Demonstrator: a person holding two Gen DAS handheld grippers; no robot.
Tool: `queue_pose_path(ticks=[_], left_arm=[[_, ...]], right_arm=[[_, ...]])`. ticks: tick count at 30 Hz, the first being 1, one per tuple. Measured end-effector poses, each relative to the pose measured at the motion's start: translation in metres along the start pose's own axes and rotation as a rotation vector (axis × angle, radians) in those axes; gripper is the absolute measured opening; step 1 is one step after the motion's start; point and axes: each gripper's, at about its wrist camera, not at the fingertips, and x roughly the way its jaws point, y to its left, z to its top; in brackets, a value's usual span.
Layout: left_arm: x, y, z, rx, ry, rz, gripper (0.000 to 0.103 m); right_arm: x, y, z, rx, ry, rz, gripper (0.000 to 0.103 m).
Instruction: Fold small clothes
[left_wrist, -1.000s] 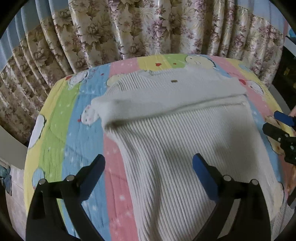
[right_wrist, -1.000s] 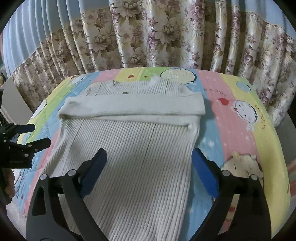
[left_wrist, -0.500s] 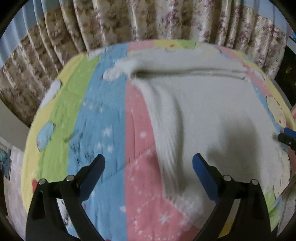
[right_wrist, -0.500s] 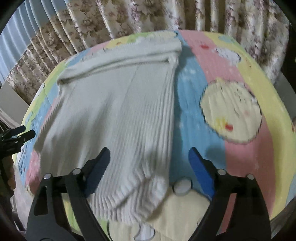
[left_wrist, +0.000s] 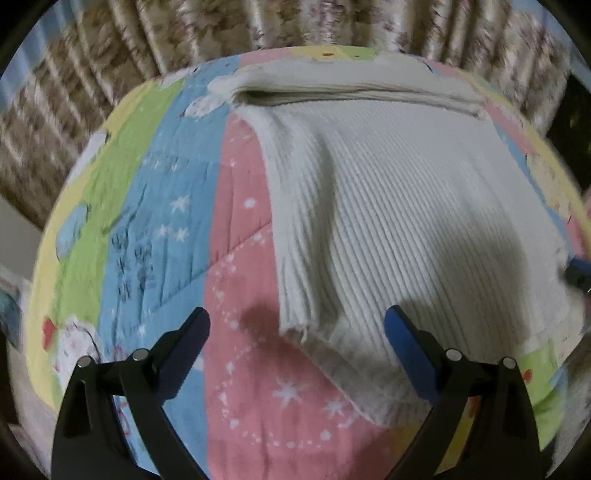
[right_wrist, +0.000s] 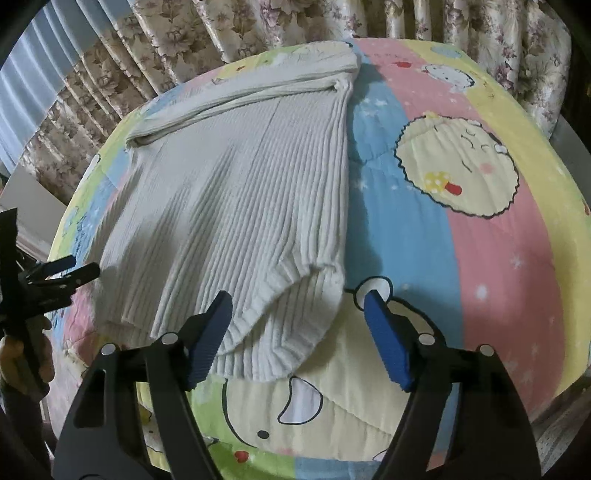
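Both grippers lower since 1 second ago, left gripper (left_wrist: 297, 338) and right gripper (right_wrist: 297, 325) over hem corners, jaws open, empty; sweater (right_wrist: 236, 192) flat on quilt (right_wrist: 480, 258), sleeves folded: soft, limp, light; pinch hem corners

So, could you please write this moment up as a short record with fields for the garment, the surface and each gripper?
garment: cream ribbed knit sweater, lying flat, sleeves folded across its far end
near hem: bottom corner bunched and curled on the right gripper's side
surface: pastel striped cartoon quilt
backdrop: floral curtain
left gripper: open, over the sweater's near left corner, holding nothing
right gripper: open, straddling the curled hem corner, not gripping
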Motion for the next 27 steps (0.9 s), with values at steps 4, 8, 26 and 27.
queue_pose_path(ticks=[4, 8, 26, 27], left_arm=[[0.003, 0.014, -0.002, -0.054, 0.017, -0.021, 0.096], [0.008, 0.025, 0.007, -0.096, 0.003, -0.050, 0.096], [0.011, 0.008, 0.004, -0.016, 0.039, -0.065, 0.096], [0.010, 0.009, 0.004, -0.018, 0.038, -0.065, 0.096]], right_arm=[[0.006, 0.001, 0.001, -0.003, 0.005, 0.001, 0.068], [0.012, -0.006, 0.005, 0.040, 0.008, 0.011, 0.055], [-0.011, -0.046, -0.006, 0.093, -0.010, 0.077, 0.021], [-0.013, -0.044, -0.008, 0.094, -0.009, 0.090, 0.044]])
